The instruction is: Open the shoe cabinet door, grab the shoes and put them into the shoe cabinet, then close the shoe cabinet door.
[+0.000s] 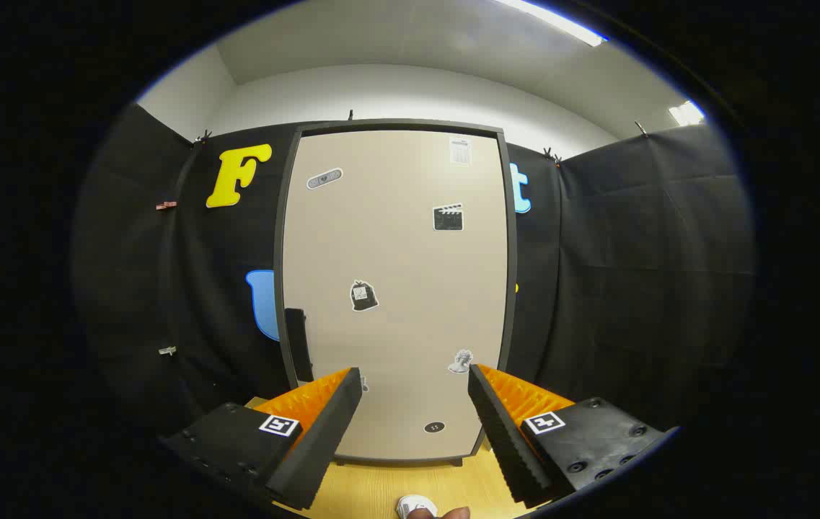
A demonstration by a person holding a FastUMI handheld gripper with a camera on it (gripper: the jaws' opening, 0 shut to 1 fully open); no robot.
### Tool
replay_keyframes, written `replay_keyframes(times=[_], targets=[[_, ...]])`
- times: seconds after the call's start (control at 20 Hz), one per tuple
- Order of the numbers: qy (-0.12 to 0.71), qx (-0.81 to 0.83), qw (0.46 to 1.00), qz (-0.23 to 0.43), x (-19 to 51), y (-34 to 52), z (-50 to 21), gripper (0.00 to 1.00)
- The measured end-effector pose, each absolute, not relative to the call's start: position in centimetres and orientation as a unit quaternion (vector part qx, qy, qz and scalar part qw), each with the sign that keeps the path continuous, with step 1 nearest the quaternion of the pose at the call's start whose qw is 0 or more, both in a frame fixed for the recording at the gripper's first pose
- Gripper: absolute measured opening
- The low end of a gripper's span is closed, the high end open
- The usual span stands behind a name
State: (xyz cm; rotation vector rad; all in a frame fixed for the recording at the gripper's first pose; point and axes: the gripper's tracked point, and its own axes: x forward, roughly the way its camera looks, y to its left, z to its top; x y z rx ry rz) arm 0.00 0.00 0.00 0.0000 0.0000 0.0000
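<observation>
Cabinet: shoe cabinet point(395, 288) stood upright on the tabletop point(381, 486), straight ahead of the fingers, against the booth's dark cloth wall.
Door: beige door panel point(410, 324) sat flush in its dark frame, so judged shut; dotted with several small stickers.
Handle: dark vertical handle point(298, 344) was mounted at the door's left edge, low down, just above and beyond the left finger; likely placed there so the door swings from the right.
Gripper: gripper point(415, 393) was held level and facing the door, fingers spread wide apart with nothing between them; apparently squared up to the cabinet before reaching for the handle.
Gap: fingertips stood short of the door, not touching it.
Shoes: a small white object point(415, 506) lay on the tabletop below the fingers, cut off by the view; possibly a shoe, could not tell.
Stage: opening step not yet begun, judged from the closed door.
Next move: would call for shifting left to bring the handle between the fingers.
Risk: thin handle close to the frame, easy to miss or pinch against the edge.
</observation>
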Motion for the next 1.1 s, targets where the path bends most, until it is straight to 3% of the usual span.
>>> replay_keyframes(times=[1.1], targets=[[0.003, -0.001, 1.0, -0.005, 0.04, 0.78, 0.25, 0.97]])
